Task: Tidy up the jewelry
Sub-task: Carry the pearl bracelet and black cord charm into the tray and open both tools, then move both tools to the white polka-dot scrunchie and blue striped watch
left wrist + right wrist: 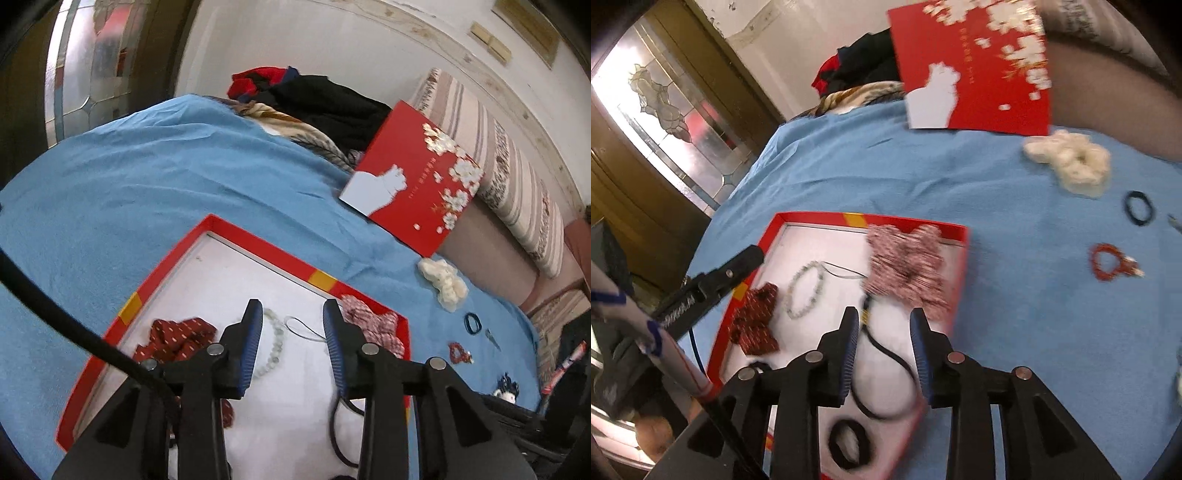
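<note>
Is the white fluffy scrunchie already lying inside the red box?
No, the white fluffy scrunchie lies on the blue cloth, outside the red box and near the red lid.

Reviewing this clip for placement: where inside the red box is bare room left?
Free: the white floor of the red box at its far corner, beyond the pale bead bracelet. Crowded: the checked scrunchie along one wall, the dark red scrunchie, and black bands nearest.
</note>
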`<action>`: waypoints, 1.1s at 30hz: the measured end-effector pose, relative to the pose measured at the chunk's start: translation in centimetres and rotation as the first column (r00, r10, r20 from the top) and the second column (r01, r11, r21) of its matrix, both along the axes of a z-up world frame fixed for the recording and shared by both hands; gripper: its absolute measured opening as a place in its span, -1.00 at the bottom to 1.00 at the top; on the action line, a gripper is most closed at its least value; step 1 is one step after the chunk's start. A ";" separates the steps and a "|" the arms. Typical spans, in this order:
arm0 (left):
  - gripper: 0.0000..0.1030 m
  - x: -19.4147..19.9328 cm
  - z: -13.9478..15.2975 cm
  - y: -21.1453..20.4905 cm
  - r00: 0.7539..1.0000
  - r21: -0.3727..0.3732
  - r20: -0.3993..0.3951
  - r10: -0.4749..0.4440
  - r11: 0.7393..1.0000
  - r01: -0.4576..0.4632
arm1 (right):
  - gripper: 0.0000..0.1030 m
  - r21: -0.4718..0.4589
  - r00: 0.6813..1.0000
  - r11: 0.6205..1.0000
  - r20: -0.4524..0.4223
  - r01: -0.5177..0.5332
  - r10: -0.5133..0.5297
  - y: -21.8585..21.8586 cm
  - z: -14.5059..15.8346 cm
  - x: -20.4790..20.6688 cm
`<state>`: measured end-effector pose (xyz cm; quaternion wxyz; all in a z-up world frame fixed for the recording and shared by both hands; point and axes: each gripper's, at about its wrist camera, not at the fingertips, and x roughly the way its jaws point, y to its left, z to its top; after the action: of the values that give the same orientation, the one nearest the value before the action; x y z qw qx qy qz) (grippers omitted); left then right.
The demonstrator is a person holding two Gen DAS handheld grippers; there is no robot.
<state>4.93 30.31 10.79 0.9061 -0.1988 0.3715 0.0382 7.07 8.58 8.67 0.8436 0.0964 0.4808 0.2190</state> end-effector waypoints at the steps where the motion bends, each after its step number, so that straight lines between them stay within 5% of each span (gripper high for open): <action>1: -0.36 -0.2 0.1 -0.4 1.000 0.001 -0.001 -0.011 1.000 0.011 | -0.39 -0.010 1.000 1.000 0.005 0.010 -0.010 -1.1 0.2 -0.6; 11: -0.18 -3.7 0.9 -7.3 0.975 -0.067 0.005 -0.222 0.973 0.222 | -0.23 -0.061 0.967 0.965 -0.010 0.254 -0.255 -17.0 -1.1 -6.9; 23: -0.12 -7.3 -0.3 -20.3 0.893 0.102 -0.011 -0.450 0.888 0.448 | -0.23 0.001 0.818 0.818 0.003 0.575 -0.575 -35.4 -2.3 -10.0; 33: -0.11 -6.7 -3.4 -23.2 0.882 0.104 -0.099 -0.460 0.877 0.469 | -0.23 0.075 0.852 0.849 -0.030 0.523 -0.522 -36.9 -4.9 -5.9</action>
<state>-1.73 7.13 7.36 0.8855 -0.0452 0.4374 -0.1502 1.13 -28.32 3.82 0.8646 0.2582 0.4311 0.0005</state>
